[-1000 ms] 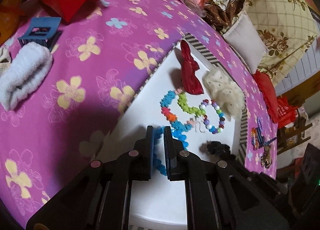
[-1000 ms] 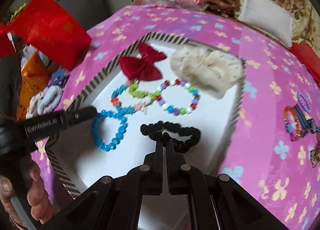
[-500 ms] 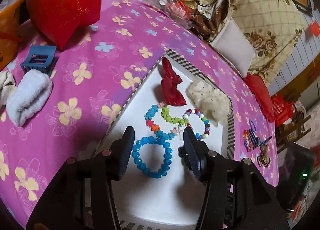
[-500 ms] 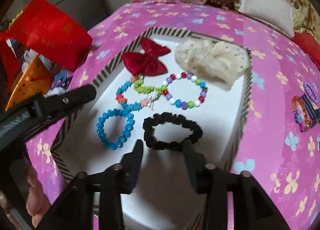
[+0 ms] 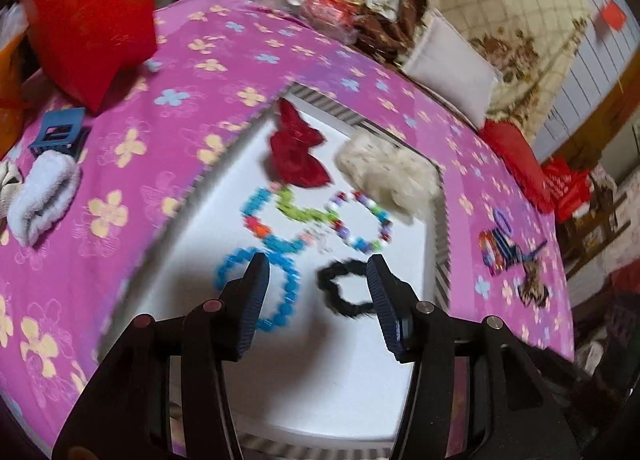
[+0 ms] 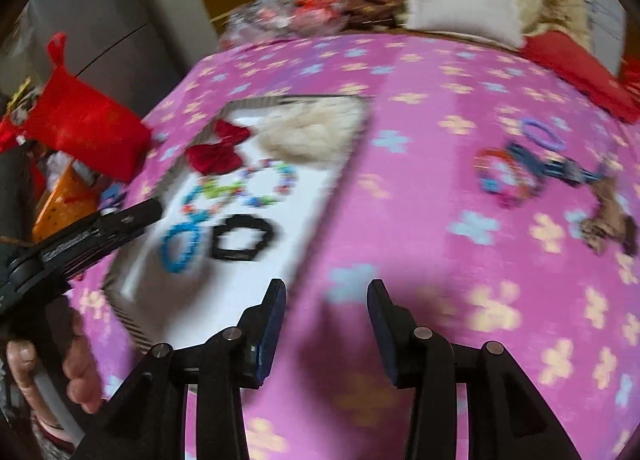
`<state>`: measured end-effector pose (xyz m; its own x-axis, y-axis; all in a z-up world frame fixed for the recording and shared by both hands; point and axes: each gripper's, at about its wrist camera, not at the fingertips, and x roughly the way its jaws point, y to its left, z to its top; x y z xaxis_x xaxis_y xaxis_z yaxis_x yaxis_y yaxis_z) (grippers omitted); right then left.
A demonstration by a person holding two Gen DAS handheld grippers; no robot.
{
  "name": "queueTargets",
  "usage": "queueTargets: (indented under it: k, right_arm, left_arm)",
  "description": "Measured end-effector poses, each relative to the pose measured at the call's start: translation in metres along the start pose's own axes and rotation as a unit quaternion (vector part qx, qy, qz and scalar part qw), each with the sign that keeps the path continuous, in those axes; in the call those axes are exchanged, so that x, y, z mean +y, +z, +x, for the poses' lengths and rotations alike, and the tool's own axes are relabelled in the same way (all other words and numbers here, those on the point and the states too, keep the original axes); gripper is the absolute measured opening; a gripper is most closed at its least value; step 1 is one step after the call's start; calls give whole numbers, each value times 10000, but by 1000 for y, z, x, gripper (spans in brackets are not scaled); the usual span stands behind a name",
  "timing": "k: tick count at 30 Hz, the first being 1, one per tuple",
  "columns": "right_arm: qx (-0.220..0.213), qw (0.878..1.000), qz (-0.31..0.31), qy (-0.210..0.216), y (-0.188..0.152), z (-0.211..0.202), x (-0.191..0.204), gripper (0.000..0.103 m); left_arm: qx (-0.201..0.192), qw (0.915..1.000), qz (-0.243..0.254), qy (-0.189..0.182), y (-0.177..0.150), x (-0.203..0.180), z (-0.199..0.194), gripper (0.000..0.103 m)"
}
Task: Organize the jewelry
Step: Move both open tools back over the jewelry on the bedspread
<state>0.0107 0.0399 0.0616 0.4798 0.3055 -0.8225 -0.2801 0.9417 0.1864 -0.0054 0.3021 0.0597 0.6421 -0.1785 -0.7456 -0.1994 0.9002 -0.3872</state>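
A white tray (image 5: pixel 320 372) with a striped rim lies on the pink flowered cloth. On it are a blue bead bracelet (image 5: pixel 288 300), a black scrunchie (image 5: pixel 340 300), a red bow (image 5: pixel 298 156), a cream scrunchie (image 5: pixel 384 172) and two multicoloured bracelets (image 5: pixel 360 220). My left gripper (image 5: pixel 316 264) hangs open just above the blue bracelet and black scrunchie, holding nothing. In the right wrist view my right gripper (image 6: pixel 326 286) is open and empty over the cloth, just right of the tray's (image 6: pixel 232 288) near corner. A pile of loose jewelry (image 6: pixel 520 172) lies further right.
A red bag (image 5: pixel 92 12), a blue hair claw (image 5: pixel 60 132) and a white fluffy band (image 5: pixel 44 196) lie left of the tray. Pillows (image 5: pixel 452 68) and clutter line the far edge. A hand (image 6: pixel 24 360) holds the left gripper (image 6: pixel 120 220).
Both grippers went from shut to open, leaving the blue bracelet and black scrunchie on the tray. The left gripper drew back. The right gripper swung right, off the tray and over the cloth.
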Motion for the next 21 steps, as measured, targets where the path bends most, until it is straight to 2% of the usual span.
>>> queueTargets:
  k: [5,9,13,18,21]
  right_arm:
    - [-68,9967,576,-574,0,-8,-72,40]
    - [-59,9916,937,-886,16,-1,-113,40]
    - [-73,9894,923,-1123,42,15,-125,40]
    - [10,9920,687,-1062,68,46,-118,40]
    - [128,9931,521,-1042,78,68,-112,35]
  left_arm:
    - [-37,9985,351,-428,-20,-40,-9,50]
    - [-55,9956,666,-663,-37,-73,-6,51]
    - [57,9937,892,-670,-45,-89,4,51]
    - [179,9929,968,-673,-49,-93,14,51]
    - [227,9931,904,-713,-46,-91,19,51]
